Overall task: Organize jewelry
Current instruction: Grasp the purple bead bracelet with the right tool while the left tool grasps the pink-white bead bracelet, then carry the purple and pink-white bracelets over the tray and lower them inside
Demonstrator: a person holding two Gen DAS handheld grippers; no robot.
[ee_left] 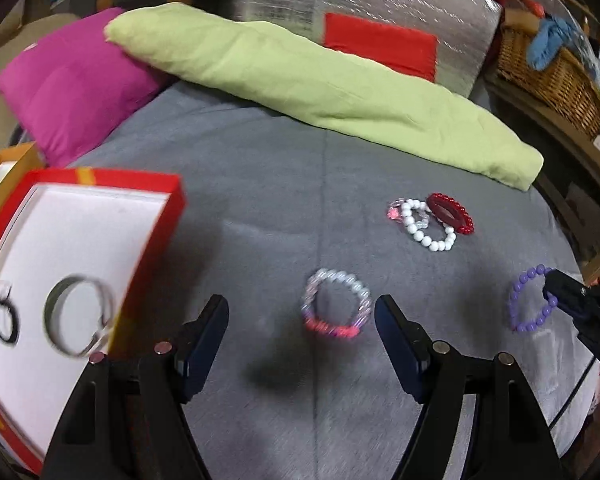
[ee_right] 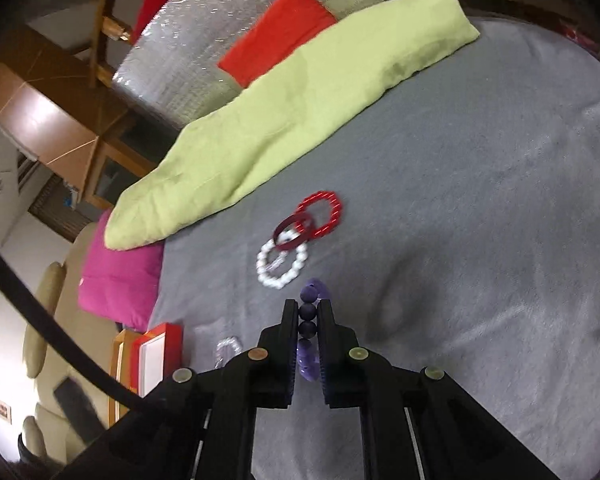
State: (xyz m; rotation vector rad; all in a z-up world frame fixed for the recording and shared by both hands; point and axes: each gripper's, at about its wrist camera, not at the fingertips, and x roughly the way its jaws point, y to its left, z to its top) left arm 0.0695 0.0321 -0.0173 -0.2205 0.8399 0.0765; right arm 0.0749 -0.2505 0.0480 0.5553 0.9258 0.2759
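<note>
A: Purple bead bracelet [ee_right: 309, 316]: clamped between the narrow jaws of the right gripper [ee_right: 309, 322], beads visible in the gap. Seen from the left wrist view it sits at the right edge of the grey bed cover [ee_left: 260, 208], the gripper tip on its rim. Whether it is lifted clear of the cover I cannot tell.

B: Left side?

A: Left gripper [ee_left: 302, 328] stands wide, holding nothing. The pink-and-clear bead bracelet [ee_left: 336, 306] lies on the cover between and just beyond its fingers, untouched.

B: What is already put away?

A: The red box with white lining [ee_left: 172, 216], at the left of the bed, holds two pieces: a silver bangle [ee_left: 80, 316] and a small black ring-shaped piece [ee_left: 4, 316]. Judged from that, an early-to-middle stage.

B: Left to do?

A: A cluster farther back near the green pillow [ee_left: 300, 92]: white bead bracelet [ee_left: 430, 226], red bead bracelet [ee_left: 462, 216], a dark red bangle [ee_left: 444, 208], and something small and pinkish, too blurred to name. Plus the two bracelets at the grippers. So five or so pieces out, two in.
</note>
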